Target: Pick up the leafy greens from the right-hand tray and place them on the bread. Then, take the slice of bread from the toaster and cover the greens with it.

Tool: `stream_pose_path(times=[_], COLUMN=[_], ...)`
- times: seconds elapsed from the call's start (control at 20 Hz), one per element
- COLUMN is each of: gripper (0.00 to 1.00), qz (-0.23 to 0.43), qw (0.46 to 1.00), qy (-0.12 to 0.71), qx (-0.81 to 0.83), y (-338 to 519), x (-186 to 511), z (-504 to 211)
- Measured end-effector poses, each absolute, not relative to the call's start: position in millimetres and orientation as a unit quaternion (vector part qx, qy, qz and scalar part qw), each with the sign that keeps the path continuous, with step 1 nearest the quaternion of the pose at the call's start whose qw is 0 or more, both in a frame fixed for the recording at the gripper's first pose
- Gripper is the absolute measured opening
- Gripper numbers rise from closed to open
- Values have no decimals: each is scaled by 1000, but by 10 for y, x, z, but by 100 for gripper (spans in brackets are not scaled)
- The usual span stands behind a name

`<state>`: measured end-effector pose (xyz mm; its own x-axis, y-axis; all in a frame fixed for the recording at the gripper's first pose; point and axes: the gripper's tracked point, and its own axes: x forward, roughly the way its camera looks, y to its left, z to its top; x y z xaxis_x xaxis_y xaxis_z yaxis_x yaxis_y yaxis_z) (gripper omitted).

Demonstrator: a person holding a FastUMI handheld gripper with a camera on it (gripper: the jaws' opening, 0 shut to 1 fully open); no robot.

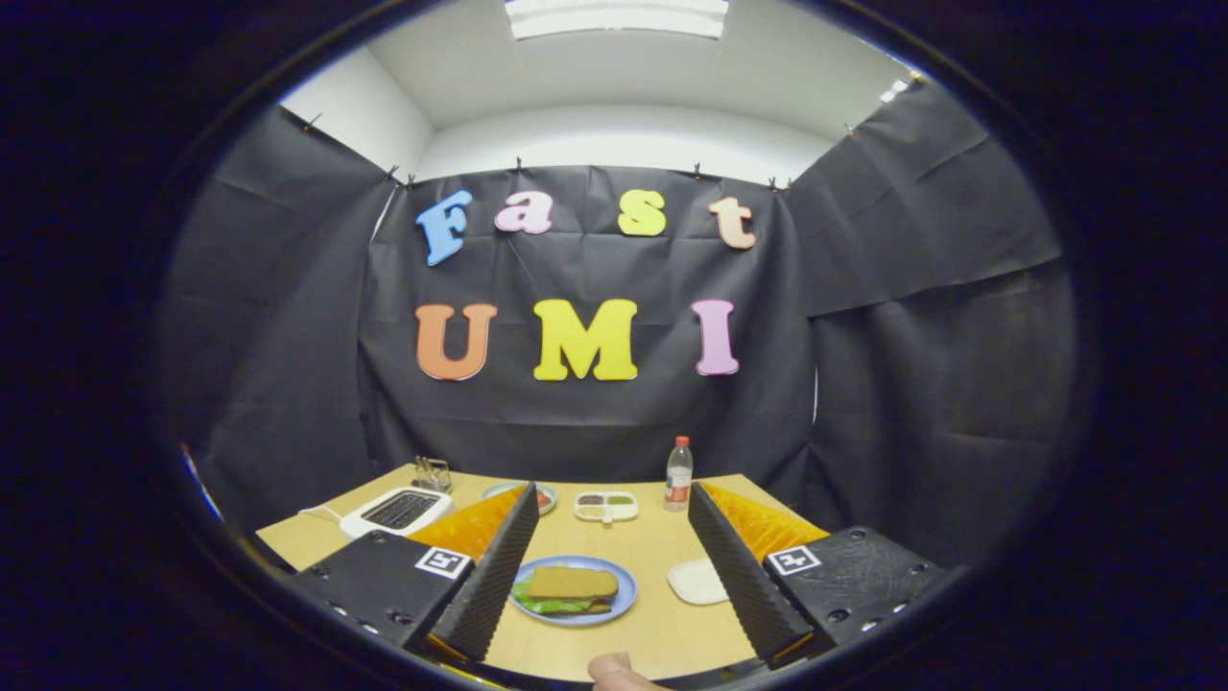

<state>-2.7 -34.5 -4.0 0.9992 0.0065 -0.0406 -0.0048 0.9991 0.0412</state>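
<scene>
Hand-held gripper (614, 576) sits spread wide, fingers holding nothing, above the near edge of the bench (662, 638). Between the fingers I see the blue plate (624, 593), carrying a slice of bread (574, 583) on top of the leafy greens (542, 605), which poke out at its near side. Toaster (395, 510) stands beyond the left finger, far left of the bench. White tray (697, 582) lies just inside the right finger and looks bare. Small sauce dish (606, 506) and bottle (678, 473) sit at the back. I judge both steps done; next move is only to pull clear.
</scene>
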Motion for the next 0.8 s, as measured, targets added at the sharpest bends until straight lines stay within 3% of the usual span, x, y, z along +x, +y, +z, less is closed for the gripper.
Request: stream_pose_path(times=[0.8], gripper=[96], qz=[26], qw=[999], qy=[23], qx=[15], y=[-230], x=[-92], z=[-68])
